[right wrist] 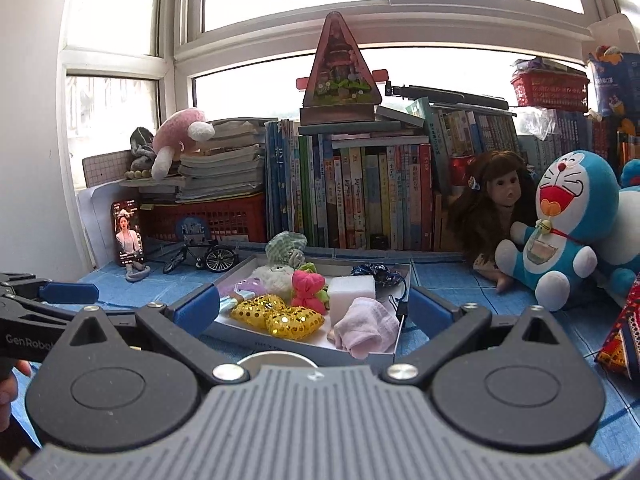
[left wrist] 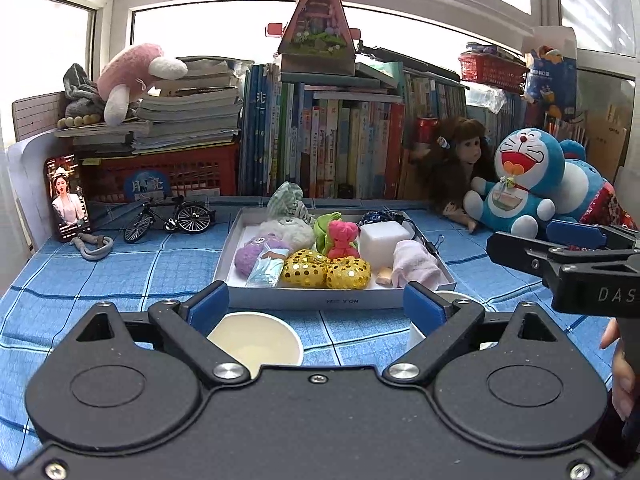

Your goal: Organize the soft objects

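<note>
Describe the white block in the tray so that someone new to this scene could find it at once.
On the blue checked cloth sits a shallow white tray full of soft toys. The white foam block lies toward its back right, between the pink plush and the pale pink folded cloth. It is the only plain, square-edged thing there.

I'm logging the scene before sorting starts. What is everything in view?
tray: 1, white, centre of blue cloth
sequin hearts: 2, yellow, tray front
sponge block: 1, white, in tray
folded cloth: 1, pale pink, tray right
bow toy: 1, hot pink, tray middle
paper cup: 1, white, before tray
Doraemon plush: 1, blue, right
doll: 1, brown-haired, beside Doraemon
left gripper: fingers open, empty
right gripper: fingers open, empty
</note>
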Demonstrator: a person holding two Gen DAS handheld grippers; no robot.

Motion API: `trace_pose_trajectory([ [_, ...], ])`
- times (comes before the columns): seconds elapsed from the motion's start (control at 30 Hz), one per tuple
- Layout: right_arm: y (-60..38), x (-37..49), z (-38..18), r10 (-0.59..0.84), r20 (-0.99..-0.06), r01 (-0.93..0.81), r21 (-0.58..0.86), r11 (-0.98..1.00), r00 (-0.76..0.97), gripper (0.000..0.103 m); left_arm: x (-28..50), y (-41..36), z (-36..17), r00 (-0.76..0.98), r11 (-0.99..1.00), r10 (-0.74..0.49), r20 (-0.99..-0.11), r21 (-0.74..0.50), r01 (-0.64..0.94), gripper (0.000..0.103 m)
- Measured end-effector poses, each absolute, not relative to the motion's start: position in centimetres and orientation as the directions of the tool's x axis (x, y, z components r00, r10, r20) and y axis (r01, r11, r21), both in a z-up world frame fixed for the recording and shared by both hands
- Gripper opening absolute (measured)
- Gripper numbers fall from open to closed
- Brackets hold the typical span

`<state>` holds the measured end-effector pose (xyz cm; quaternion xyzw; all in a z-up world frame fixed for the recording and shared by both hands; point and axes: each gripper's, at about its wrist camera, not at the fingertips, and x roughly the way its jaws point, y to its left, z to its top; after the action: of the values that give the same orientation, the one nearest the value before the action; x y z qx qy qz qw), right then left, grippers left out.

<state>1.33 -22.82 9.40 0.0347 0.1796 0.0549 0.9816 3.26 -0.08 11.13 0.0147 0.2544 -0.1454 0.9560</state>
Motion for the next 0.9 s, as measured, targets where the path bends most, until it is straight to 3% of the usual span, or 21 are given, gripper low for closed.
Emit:
trace_pose_trajectory([
  [0.9, -20.0, -3.1, 4.3, 0.038, -0.381, -0.038, 0.008, 0.999, 0.924, 0.103, -2.2, 2.7, 5.4, 0.840, 0.986, -0.162, -0.518, -0.056, 0.156, 0.095],
])
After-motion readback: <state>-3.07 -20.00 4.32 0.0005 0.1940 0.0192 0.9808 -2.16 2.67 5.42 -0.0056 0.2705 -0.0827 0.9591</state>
